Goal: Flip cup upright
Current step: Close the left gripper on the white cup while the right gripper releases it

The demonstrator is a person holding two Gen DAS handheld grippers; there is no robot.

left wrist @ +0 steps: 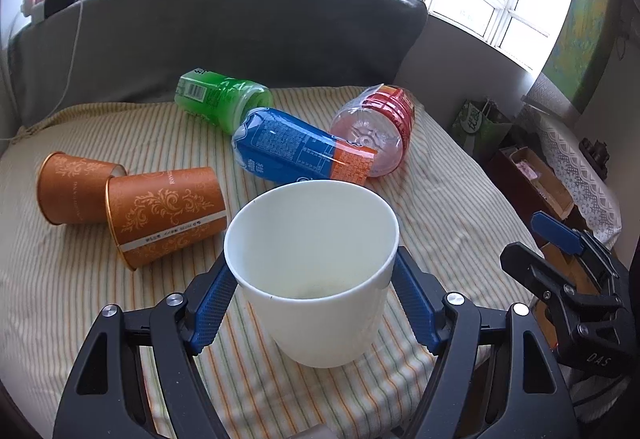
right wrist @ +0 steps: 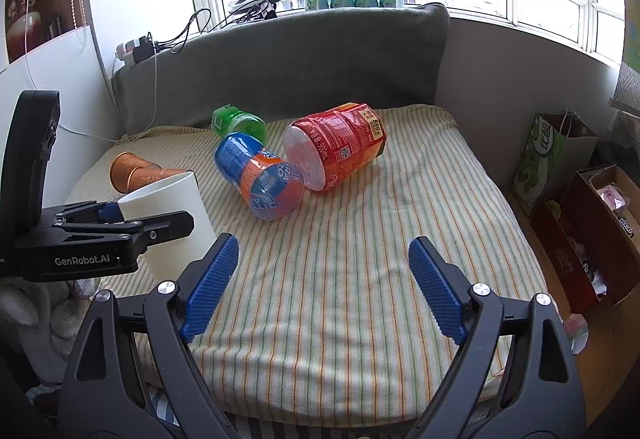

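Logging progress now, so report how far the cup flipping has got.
Done: the white cup looks upright, mouth up, on the striped cloth. In hand: the left hand-held gripper is clamped on its sides; whether the base bears full weight is unclear. Left: release it. Two orange cups lie on their sides. The right hand-held gripper is open, empty.

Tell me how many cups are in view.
3. A white cup stands mouth up between the left gripper's fingers. Two orange cups lie on their sides at the cloth's left, one nearer, one behind it. None seem hidden.
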